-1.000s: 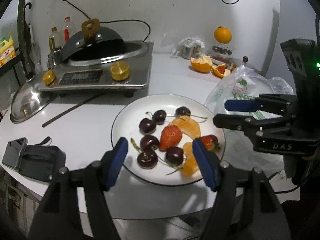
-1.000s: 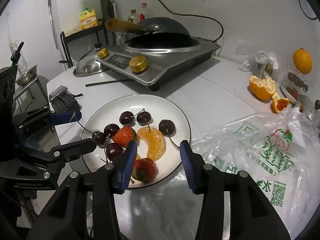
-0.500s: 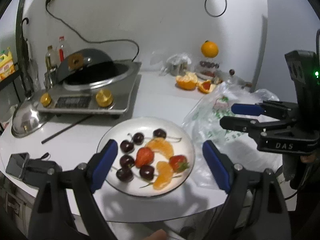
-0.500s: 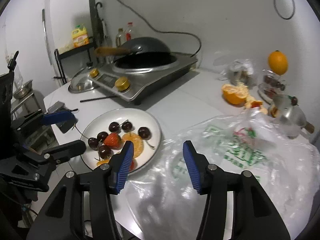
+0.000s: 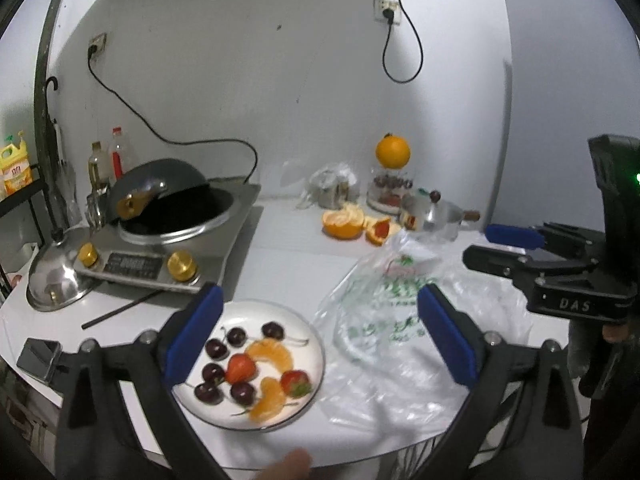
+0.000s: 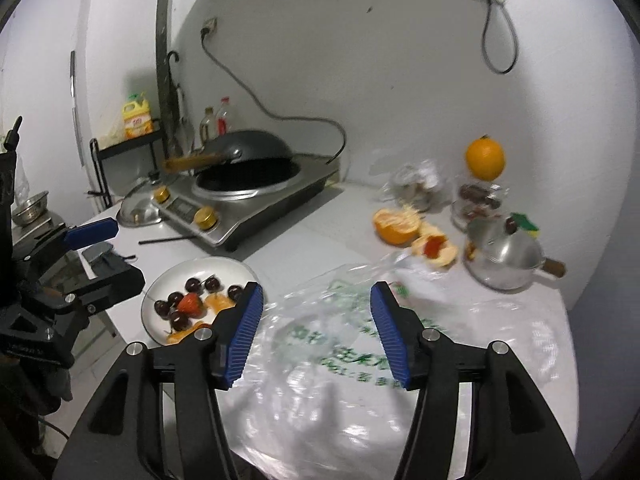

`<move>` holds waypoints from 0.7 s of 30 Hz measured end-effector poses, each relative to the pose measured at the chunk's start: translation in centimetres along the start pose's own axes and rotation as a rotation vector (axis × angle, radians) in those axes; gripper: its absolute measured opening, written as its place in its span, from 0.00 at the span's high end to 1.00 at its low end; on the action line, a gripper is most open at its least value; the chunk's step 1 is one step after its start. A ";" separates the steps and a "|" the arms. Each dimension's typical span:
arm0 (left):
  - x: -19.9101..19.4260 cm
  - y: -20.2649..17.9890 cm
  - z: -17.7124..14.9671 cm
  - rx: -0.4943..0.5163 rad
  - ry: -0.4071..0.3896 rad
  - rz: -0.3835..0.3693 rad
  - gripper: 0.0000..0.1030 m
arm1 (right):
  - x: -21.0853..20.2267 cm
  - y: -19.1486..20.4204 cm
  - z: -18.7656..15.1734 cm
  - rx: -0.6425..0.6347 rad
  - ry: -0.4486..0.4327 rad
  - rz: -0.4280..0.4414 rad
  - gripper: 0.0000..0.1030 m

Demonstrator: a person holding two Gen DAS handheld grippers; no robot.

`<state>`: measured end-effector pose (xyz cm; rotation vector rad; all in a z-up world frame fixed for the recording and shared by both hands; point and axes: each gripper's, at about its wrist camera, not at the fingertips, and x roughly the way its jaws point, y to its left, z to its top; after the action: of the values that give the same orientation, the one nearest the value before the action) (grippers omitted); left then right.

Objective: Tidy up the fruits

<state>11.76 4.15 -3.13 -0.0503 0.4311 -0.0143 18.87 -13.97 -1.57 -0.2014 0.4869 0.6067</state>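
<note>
Left tongs (image 5: 320, 334): ribbed blue pads, jaws just been opening, now spread wide, nothing between them. Right tongs (image 6: 316, 330): jaws just been opening too, spread, empty, over crinkled clear plastic bag (image 6: 360, 360) with green print. Round white plate (image 5: 312, 344) on the white worktop (image 5: 296, 240) beside the bag holds glossy dark cherries (image 5: 216, 349), two strawberries (image 5: 240, 368), and orange segments (image 5: 272, 354). Steel cooker (image 5: 160, 256) behind.

A glossy white plate (image 5: 308, 344) sits on the smooth, matt white desk (image 5: 296, 240) beside a crinkled clear plastic bag (image 6: 360, 340). The cooker (image 5: 224, 240), domed lid (image 5: 56, 280) and small pot (image 6: 504, 260) are shiny metal; the wok handle (image 6: 192, 160) looks wooden.
</note>
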 end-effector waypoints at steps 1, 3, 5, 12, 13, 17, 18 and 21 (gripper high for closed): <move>-0.1 -0.4 0.4 -0.002 -0.009 0.006 0.04 | -0.5 -0.4 0.1 -0.001 -0.010 -0.009 0.42; -0.6 -1.1 1.1 -0.006 -0.033 0.021 0.04 | -1.7 -1.3 0.5 -0.002 -0.033 -0.029 0.41; -0.8 -1.9 1.7 -0.006 -0.052 0.027 0.04 | -2.7 -2.0 0.8 0.001 -0.053 -0.042 0.37; -2.3 -4.2 4.2 0.016 -0.135 0.026 0.04 | -5.9 -3.5 2.2 0.002 -0.130 -0.103 0.30; -2.5 -4.5 4.5 0.016 -0.147 0.028 0.04 | -6.2 -3.7 2.4 0.001 -0.138 -0.109 0.30; -3.2 -5.6 6.1 0.030 -0.174 0.060 0.04 | -7.6 -4.1 3.3 -0.011 -0.167 -0.128 0.30; -3.4 -5.8 6.5 0.033 -0.178 0.068 0.04 | -8.0 -4.2 3.5 -0.012 -0.179 -0.132 0.30; -4.2 -6.3 7.8 0.032 -0.199 0.073 0.04 | -9.6 -4.5 4.4 -0.008 -0.223 -0.141 0.30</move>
<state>11.16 -1.70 6.04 -0.0038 0.2332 0.0551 16.38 -20.97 7.17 -0.1719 0.2527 0.4859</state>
